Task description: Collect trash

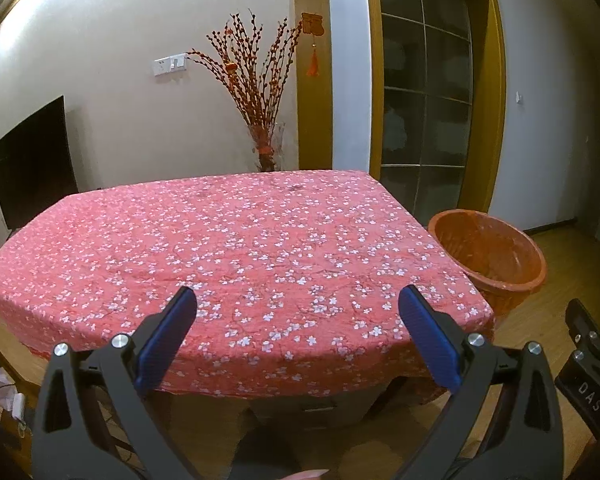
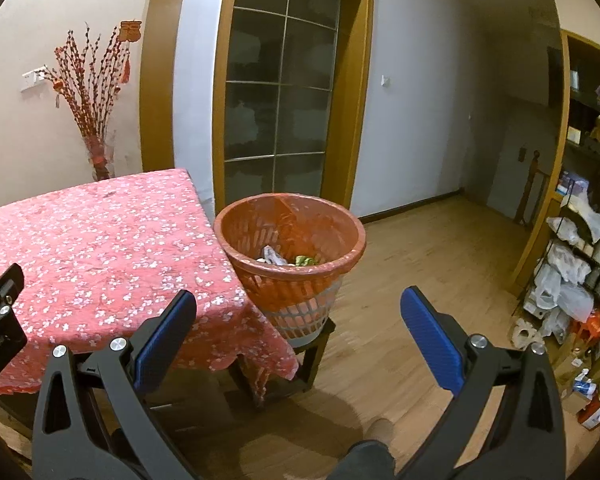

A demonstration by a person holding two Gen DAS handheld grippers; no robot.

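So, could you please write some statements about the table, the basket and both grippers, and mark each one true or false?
1. The left gripper is open and holds nothing. True.
2. The right gripper is shut on a piece of trash. False: it is open, with nothing between its blue pads.
3. The orange basket stands on top of the table. False: it stands beside the table, on a small dark stand on the wooden floor.
4. Some trash already lies inside the basket. True.
5. The tablecloth is plain blue. False: it is red with small white flowers.
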